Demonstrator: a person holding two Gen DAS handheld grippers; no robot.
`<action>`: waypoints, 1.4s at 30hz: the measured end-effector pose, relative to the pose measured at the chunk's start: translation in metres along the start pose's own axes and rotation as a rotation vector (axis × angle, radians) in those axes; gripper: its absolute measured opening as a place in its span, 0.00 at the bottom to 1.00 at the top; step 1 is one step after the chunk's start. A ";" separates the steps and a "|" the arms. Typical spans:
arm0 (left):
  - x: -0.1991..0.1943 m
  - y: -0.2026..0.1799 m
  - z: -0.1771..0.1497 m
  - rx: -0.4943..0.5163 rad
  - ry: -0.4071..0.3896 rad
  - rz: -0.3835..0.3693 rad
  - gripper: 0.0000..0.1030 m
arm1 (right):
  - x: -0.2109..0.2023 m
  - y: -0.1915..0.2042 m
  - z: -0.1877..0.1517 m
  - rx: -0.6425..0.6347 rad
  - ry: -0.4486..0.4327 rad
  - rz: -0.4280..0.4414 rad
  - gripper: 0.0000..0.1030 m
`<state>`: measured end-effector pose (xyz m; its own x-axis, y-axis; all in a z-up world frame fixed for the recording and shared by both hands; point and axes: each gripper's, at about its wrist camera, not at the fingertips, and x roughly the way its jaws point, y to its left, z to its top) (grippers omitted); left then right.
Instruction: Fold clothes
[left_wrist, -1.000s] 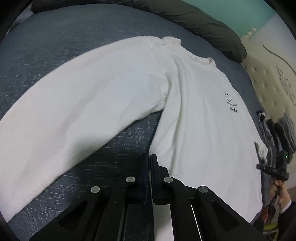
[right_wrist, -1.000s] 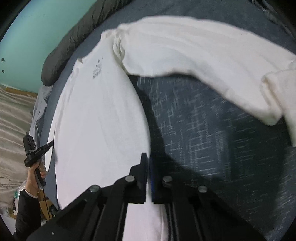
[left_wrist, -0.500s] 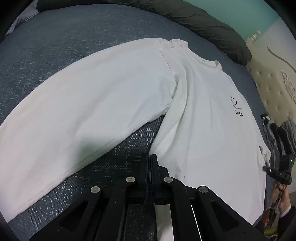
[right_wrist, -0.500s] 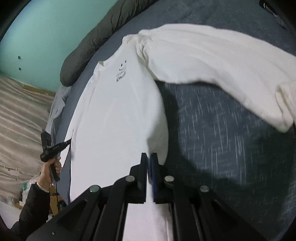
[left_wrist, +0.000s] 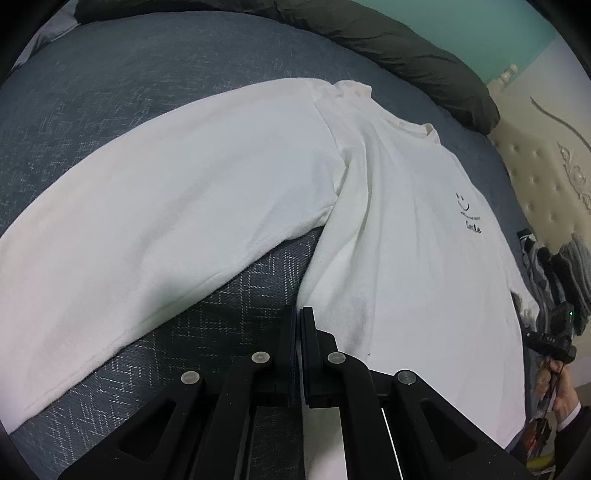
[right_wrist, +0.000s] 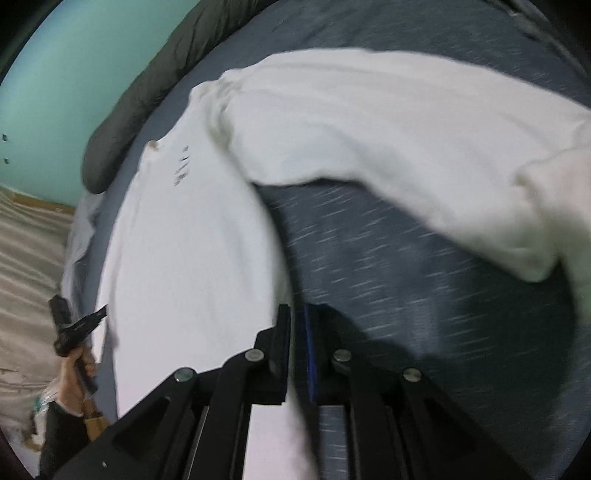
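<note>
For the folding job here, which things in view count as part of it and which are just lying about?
Part of the job: white long-sleeved shirt, left gripper, right gripper.

Lying about: dark pillow, grey clothes pile, blue bedspread.

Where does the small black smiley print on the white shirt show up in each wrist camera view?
Left wrist view: the smiley print sits right of centre, on the chest of the white shirt.
Right wrist view: the print is upper left, blurred, near the collar.
Shared landmark: the dark bolster beyond the collar, against the teal wall.
</note>
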<state>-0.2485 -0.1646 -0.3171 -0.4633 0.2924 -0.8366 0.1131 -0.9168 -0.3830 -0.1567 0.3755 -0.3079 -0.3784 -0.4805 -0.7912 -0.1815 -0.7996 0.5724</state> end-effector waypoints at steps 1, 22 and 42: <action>-0.001 0.000 -0.001 -0.001 -0.006 -0.005 0.02 | 0.002 0.001 0.000 0.002 0.001 0.014 0.08; 0.000 0.001 -0.017 -0.025 -0.065 -0.060 0.03 | 0.022 0.107 0.021 -0.207 -0.094 0.010 0.41; 0.001 0.010 -0.025 -0.114 -0.137 -0.114 0.03 | 0.031 0.041 0.029 -0.017 -0.076 0.054 0.14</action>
<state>-0.2264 -0.1670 -0.3319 -0.5936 0.3458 -0.7267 0.1482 -0.8406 -0.5210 -0.2025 0.3387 -0.3027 -0.4548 -0.4949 -0.7404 -0.1442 -0.7795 0.6096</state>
